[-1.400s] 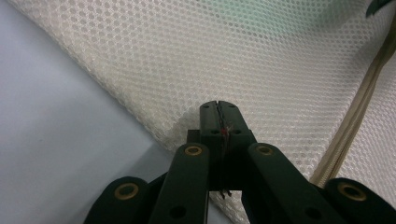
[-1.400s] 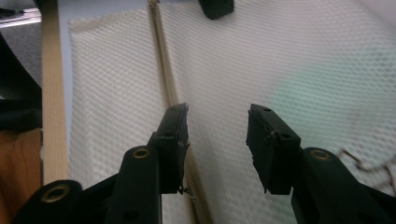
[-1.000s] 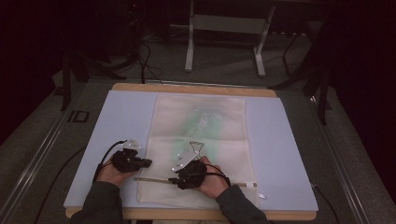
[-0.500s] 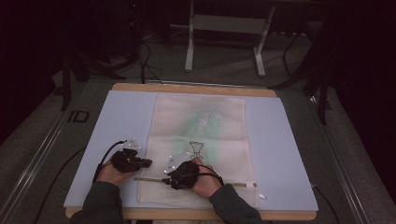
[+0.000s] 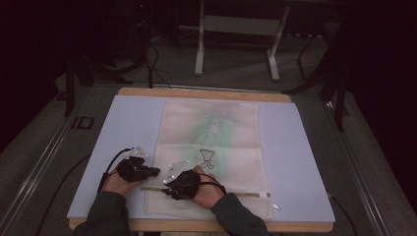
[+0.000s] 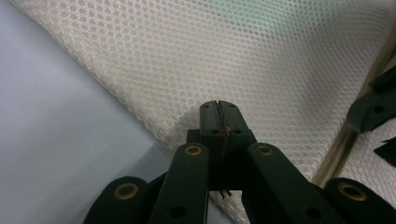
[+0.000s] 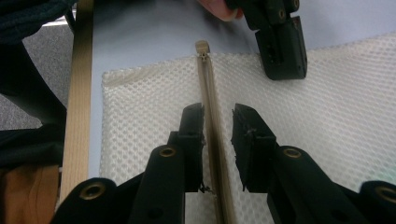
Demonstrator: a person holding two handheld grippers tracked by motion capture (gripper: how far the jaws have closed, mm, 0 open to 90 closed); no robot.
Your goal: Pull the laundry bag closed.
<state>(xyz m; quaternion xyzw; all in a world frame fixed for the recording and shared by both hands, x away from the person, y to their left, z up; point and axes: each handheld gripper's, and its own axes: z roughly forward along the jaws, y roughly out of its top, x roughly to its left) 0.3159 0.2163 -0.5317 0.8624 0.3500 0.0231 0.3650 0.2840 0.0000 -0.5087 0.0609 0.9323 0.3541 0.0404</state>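
A white mesh bag (image 5: 211, 132) lies flat on the pale blue table top (image 5: 295, 162). Its beige zipper (image 5: 246, 194) runs along the near end. My left gripper (image 5: 155, 171) rests at the bag's left edge, its jaws shut on the mesh (image 6: 261, 56), as the left gripper view (image 6: 218, 109) shows. My right gripper (image 5: 166, 189) lies low over the zipper near its left end. Its jaws (image 7: 218, 112) have just been closing and straddle the zipper tape (image 7: 212, 93) with a gap still on one side. The zipper slider (image 7: 201, 46) sits just ahead of them.
A green print and a goblet drawing (image 5: 207, 158) show through the mesh. The wooden table edge (image 7: 81, 93) runs close beside the bag's near end. A metal stand (image 5: 236, 29) and cables (image 5: 152, 59) are on the floor beyond the table.
My right hand has slid left along the zipper toward the left gripper, and its jaws have narrowed around the tape. The left gripper has stayed put on the bag's edge.
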